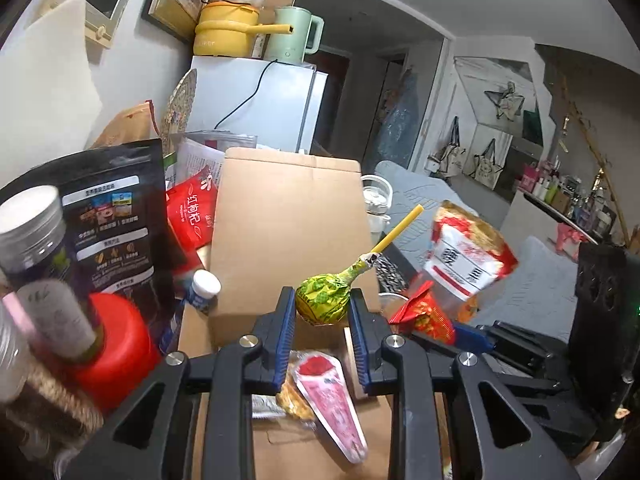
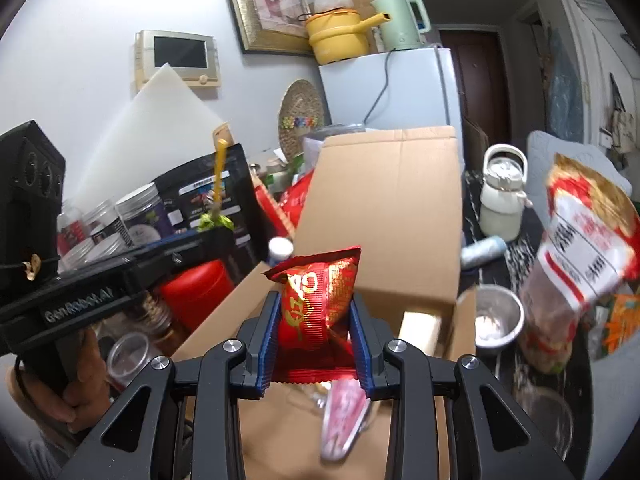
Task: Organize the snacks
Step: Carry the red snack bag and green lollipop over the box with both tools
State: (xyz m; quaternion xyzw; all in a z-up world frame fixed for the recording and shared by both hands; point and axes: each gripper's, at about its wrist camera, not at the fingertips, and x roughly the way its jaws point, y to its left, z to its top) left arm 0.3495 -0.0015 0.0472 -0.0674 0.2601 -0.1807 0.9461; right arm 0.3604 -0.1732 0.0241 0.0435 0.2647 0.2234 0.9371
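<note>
Snacks sit in both grippers above an open cardboard box (image 1: 280, 216), whose far flap stands upright. The left gripper (image 1: 322, 312) pinches a lollipop (image 1: 320, 296) in a green and yellow wrapper; its blue pads press on the wrapped head from both sides, and the yellow stick points up and away to the right. The right gripper (image 2: 314, 312) pinches a red foil snack packet (image 2: 316, 300) with gold lettering, clamped upright between its pads, the crimped top edge above the fingertips.

Inside the box, below the grippers, lie a pink wedge-shaped wrapped snack (image 1: 332, 404) and, just beside it to the left, a yellowish crinkled packet (image 1: 294, 400) that it partly overlaps. In the right wrist view the pink wedge (image 2: 344, 420) lies blurred on the box floor.

Left of the box stand a black stand-up pouch (image 1: 108, 220), a red bag with white characters (image 1: 192, 212), a red canister (image 1: 116, 340) and clear jars with silver lids (image 2: 140, 208). To the right, a large red and white bag (image 2: 580, 260) leans near a steel cup (image 2: 498, 316), which holds something whitish, and a cream kettle-shaped jug (image 2: 502, 200).

A hand (image 2: 86, 380) grips the handle of the left gripper.
</note>
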